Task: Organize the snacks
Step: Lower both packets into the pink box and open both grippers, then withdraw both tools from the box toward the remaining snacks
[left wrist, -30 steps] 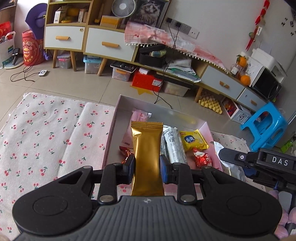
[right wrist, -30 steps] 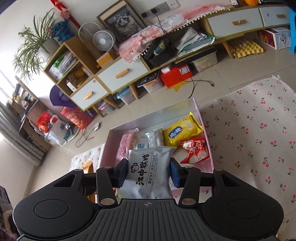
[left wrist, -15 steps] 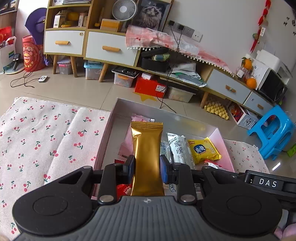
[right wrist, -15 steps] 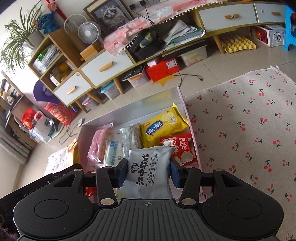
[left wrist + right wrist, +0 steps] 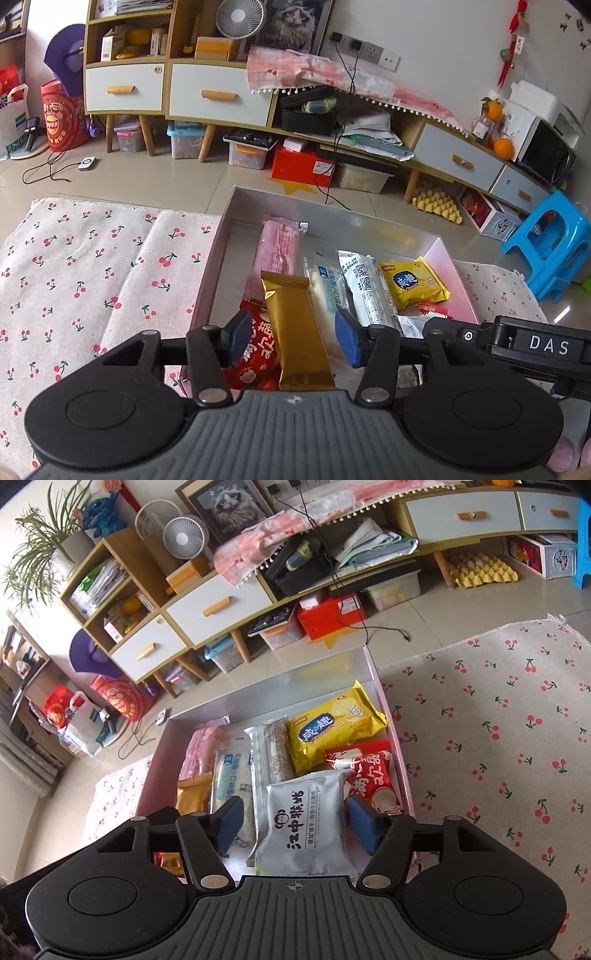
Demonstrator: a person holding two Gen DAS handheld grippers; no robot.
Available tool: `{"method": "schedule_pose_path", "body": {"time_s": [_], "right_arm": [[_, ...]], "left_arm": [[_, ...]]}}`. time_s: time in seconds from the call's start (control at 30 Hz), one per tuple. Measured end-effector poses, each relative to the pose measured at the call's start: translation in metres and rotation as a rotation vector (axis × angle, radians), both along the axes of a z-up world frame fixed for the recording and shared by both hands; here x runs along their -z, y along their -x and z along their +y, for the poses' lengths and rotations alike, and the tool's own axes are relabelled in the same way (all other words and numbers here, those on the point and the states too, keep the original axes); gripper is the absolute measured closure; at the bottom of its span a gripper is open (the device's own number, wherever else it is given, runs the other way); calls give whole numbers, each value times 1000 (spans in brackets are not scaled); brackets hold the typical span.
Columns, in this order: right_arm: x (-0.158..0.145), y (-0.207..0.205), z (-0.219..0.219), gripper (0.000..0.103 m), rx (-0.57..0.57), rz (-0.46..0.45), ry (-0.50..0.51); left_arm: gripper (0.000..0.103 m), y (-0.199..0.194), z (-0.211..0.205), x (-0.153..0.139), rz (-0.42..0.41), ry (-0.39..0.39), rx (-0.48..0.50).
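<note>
we note both the left gripper (image 5: 293, 341) and right gripper (image 5: 295, 823) jaws just opened, gold bar (image 5: 297, 332) and silver pack (image 5: 306, 823) loose over the pink box (image 5: 384, 701); either may snag a pad.

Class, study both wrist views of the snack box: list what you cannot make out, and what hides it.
- Near end of the gold packet, left wrist view: hidden behind the left gripper body.
- Bottom edge of the silver packet, right wrist view: covered by the right gripper body.
- Near wall of the box: hidden in both views.
- Small print on the white wrappers: too small.
</note>
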State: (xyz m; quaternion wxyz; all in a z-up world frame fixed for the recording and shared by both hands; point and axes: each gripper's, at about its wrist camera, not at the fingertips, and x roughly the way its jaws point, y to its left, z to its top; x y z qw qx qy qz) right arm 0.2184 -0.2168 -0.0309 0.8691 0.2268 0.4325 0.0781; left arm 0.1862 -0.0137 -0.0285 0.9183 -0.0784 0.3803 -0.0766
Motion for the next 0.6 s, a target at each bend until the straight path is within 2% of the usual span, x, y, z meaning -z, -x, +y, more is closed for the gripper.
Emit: {"method": "schedule_pose_path", "body": {"time_s": [0.13,0.47,0.6], "right_arm": [[-4,3,1,34,-5,5,11],[-19,28,-3,25,-21,24,32],[-29,43,-2,20,-59,5,67]], "left_arm": [[41,5,1,-3,7,-15,7],[27,29,15,-11,65,-19,-6],[15,42,18,-19,50,-50,6]]}}
